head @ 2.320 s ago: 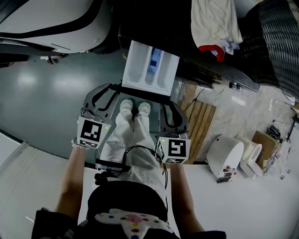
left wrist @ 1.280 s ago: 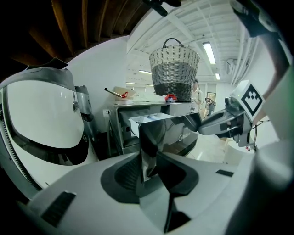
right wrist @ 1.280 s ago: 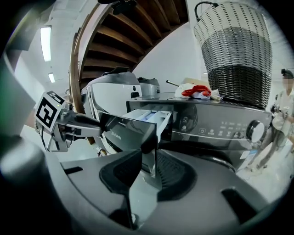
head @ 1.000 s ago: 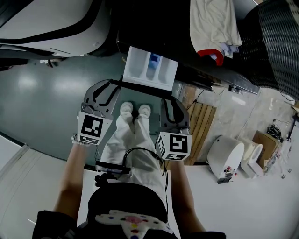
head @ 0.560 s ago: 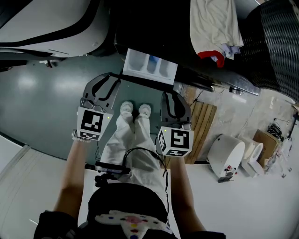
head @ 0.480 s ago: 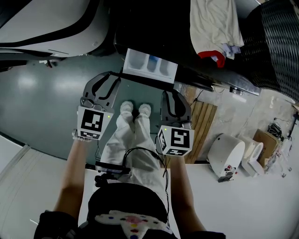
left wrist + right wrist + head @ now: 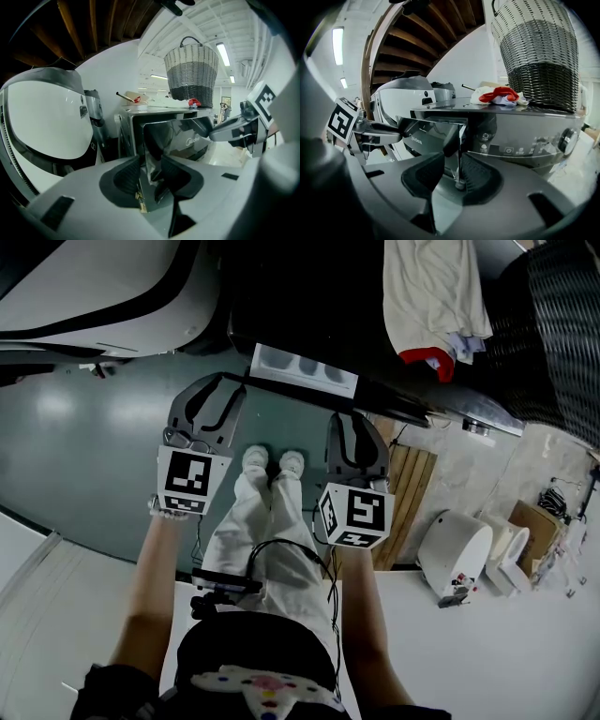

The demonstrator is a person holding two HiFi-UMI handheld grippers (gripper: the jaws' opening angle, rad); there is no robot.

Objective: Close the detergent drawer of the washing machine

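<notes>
The white detergent drawer (image 7: 305, 369) shows only a narrow strip out of the dark washing machine (image 7: 309, 296). My left gripper (image 7: 217, 382) is at the left end of the drawer's glossy front panel (image 7: 173, 133), my right gripper (image 7: 349, 420) at its right end. In the left gripper view, my left gripper (image 7: 151, 166) has its jaws opening, with the panel's left edge between the pads. In the right gripper view, my right gripper (image 7: 453, 171) stands open astride the right edge of the panel (image 7: 426, 133), with a gap on one side.
A woven basket (image 7: 539, 51) and a red-and-white cloth (image 7: 499, 96) sit on top of the machine. A white appliance (image 7: 47, 117) stands to its left. Wooden slats (image 7: 401, 484) and a white fixture (image 7: 455, 554) lie at the right. The person's shoes (image 7: 272, 460) are below the drawer.
The drawer has slid from far out to nearly flush with the machine. Both grippers have moved up the head view with its front panel.
</notes>
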